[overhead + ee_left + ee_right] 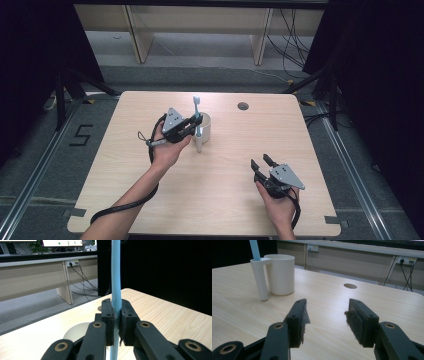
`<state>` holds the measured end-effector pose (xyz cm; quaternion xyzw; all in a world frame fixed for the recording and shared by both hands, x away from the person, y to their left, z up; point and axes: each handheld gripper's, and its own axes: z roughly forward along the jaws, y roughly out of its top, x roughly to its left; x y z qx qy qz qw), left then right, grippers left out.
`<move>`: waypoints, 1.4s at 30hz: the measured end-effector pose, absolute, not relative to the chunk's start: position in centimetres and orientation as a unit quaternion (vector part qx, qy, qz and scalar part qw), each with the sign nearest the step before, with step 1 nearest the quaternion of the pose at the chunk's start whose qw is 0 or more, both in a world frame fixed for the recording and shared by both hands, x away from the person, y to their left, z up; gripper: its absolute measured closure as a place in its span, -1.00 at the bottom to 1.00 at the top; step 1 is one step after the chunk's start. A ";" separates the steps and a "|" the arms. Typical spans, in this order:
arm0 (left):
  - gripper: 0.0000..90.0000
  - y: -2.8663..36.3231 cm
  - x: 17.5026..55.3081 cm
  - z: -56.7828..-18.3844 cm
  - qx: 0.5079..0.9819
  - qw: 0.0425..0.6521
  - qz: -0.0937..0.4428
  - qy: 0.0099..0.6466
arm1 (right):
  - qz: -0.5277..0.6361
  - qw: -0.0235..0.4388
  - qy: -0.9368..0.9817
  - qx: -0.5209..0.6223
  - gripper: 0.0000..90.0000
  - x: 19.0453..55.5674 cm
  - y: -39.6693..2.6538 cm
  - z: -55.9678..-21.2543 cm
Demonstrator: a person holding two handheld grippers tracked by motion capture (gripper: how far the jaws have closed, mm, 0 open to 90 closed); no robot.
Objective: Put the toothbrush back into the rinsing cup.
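A light blue toothbrush (196, 107) stands upright in the tube-like handle of a white cup (204, 131) near the table's middle. My left gripper (196, 121) is shut on the toothbrush's stem (116, 290), just above the cup's handle. In the left gripper view the cup's rim (75, 333) peeks out below the jaws. The cup (279, 273) with its hollow handle (259, 280) and the blue stem (255, 250) also stand far off in the right gripper view. My right gripper (263, 163) rests low at the table's front right, open, with nothing between its pads (327, 322).
The wooden table (215, 200) has a round cable hole (243, 106) at its far edge, also visible as a hole (350, 286) beyond the right jaws. Cables trail from both grippers. Beyond the table are desk legs and loose wires on the floor.
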<state>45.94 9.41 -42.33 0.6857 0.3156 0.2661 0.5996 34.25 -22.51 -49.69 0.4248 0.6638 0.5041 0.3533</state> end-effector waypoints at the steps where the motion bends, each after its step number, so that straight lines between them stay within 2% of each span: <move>1: 0.85 9.4 45.9 -42.4 0.686 0.599 0.267 0.315 | 0.504 0.353 0.664 0.426 0.12 34.2 -22.5 -49.7; 8: 0.85 9.4 45.9 -42.6 0.686 0.598 0.266 0.316 | 0.500 0.367 0.669 0.411 0.12 34.4 -22.7 -49.7; 9: 0.85 9.4 45.9 -42.6 0.687 0.598 0.266 0.316 | 0.504 0.352 0.664 0.425 0.12 34.3 -22.5 -49.7; 14: 0.85 9.3 46.0 -42.9 0.687 0.597 0.265 0.318 | 0.503 0.366 0.667 0.409 0.12 34.5 -22.6 -49.7; 25: 0.85 9.4 46.1 -43.7 0.686 0.598 0.262 0.323 | 0.507 0.356 0.667 0.414 0.12 34.5 -22.5 -49.8; 27: 0.85 9.4 46.2 -43.8 0.687 0.596 0.262 0.322 | 0.501 0.366 0.668 0.410 0.12 34.5 -22.6 -49.8; 30: 0.85 9.4 46.2 -43.9 0.687 0.596 0.261 0.324 | 0.505 0.354 0.669 0.415 0.12 34.5 -22.5 -49.8; 42: 0.85 9.4 46.3 -44.5 0.688 0.594 0.258 0.326 | 0.500 0.365 0.672 0.407 0.12 34.6 -22.5 -49.8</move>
